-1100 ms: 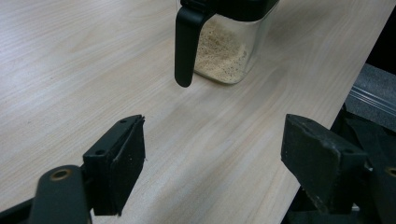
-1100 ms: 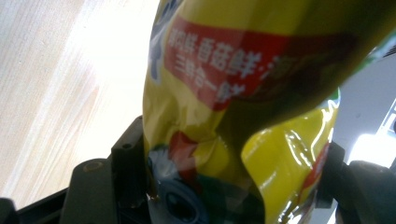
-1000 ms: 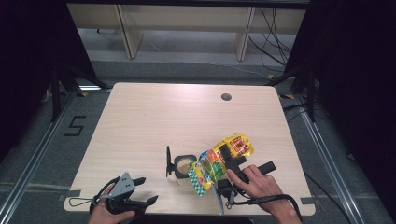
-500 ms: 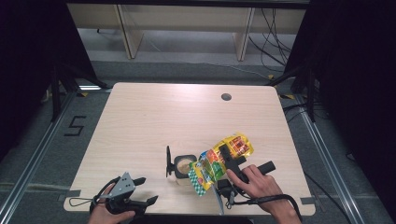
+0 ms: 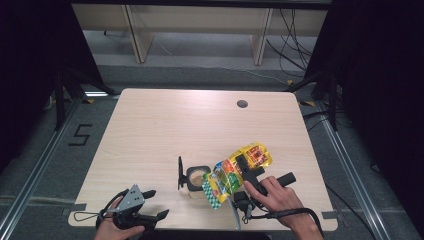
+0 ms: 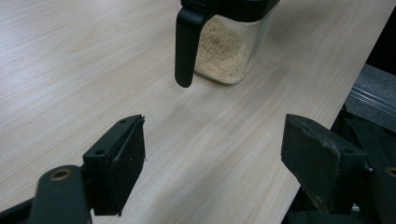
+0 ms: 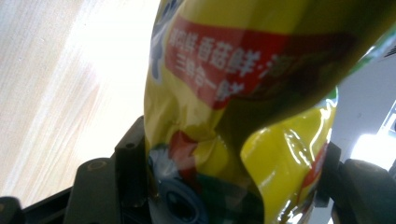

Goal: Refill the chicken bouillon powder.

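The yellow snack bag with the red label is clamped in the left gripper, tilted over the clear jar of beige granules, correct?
Not quite: the right gripper holds the yellow snack bag with the red label, as the right gripper view shows. The left gripper is open. The clear jar of beige granules sits beside the bag.

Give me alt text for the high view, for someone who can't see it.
At the near edge of a wooden table, the right gripper clamps a yellow snack bag tilted over a clear jar of beige powder. The left gripper rests near the table's front left, its jaws open and holding nothing.
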{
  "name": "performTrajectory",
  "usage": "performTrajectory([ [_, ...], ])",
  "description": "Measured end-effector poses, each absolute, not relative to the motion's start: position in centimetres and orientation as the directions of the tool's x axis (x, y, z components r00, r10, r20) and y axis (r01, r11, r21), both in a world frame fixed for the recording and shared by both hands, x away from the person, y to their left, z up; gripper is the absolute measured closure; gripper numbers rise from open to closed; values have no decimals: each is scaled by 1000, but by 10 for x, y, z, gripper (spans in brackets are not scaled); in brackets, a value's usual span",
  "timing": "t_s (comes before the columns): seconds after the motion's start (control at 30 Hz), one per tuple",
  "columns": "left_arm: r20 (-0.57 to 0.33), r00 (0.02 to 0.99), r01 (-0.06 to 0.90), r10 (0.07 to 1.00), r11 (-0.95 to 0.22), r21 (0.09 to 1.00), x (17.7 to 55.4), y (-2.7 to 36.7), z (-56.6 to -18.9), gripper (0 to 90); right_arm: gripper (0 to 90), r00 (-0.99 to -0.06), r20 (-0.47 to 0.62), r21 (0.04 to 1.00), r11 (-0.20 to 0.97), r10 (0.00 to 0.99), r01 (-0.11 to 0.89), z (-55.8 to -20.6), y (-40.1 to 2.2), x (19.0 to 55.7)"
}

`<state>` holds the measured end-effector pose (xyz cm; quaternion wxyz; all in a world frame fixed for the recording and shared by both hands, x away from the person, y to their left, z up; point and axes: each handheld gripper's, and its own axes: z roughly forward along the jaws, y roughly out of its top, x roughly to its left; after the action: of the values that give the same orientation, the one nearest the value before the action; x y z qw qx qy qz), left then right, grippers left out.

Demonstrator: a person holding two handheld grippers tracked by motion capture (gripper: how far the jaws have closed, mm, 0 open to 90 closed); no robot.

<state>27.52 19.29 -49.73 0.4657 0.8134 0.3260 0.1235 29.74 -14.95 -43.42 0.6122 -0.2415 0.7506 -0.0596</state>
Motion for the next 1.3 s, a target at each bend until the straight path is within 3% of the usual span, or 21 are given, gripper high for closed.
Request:
performTrajectory([
  [0.2,-103,757,415,646,-352,839,275,193,-497,216,365,-150,-904,-351,894,-401,-280,-436,-151,297],
  [0.23,-102,757,414,645,-353,839,275,193,-497,216,370,-135,-890,-385,877,-435,-287,-433,-150,297],
  [0.4,-103,757,415,645,-353,839,275,193,-497,216,371,-147,-902,-356,893,-406,-277,-435,-152,297],
  [0.53,-102,757,415,645,-353,839,275,193,-497,216,373,-126,-886,-398,870,-447,-292,-432,-151,298],
  [1.3,-101,757,413,645,-353,839,275,193,-497,216,374,-147,-907,-344,897,-394,-278,-432,-154,296],
])
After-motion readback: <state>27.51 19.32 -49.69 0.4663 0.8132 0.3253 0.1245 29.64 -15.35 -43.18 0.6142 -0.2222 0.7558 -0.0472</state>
